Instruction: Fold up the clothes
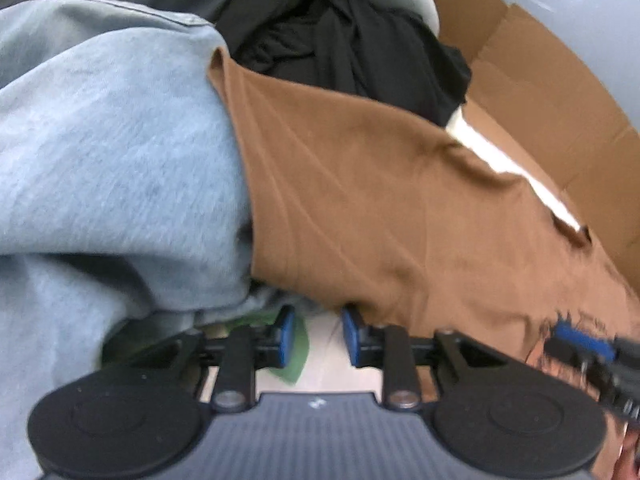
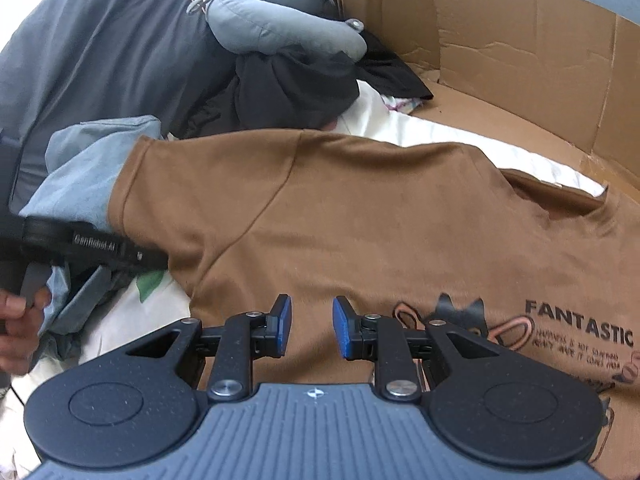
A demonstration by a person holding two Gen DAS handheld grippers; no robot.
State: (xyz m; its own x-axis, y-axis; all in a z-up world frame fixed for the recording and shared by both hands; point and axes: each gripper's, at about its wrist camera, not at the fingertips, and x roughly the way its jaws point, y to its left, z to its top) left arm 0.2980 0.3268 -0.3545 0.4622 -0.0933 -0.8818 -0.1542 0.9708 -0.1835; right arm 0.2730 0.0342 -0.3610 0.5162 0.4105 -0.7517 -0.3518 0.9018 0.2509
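I see the brown T-shirt (image 2: 360,216) spread print-up across the middle of the frame, "FANTASTIC" at lower right. My right claw (image 2: 311,330) hovers over its hem, jaws apart, gripping nothing. My left claw (image 1: 318,338) looks released too, possibly brushing the shirt's edge.

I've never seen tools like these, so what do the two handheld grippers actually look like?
Both the left gripper and right gripper match: black linkage arms with silver rivets, two round black discs, a ribbed grey body and blue pads on the fingers. Small white lettering marks the left one's side.
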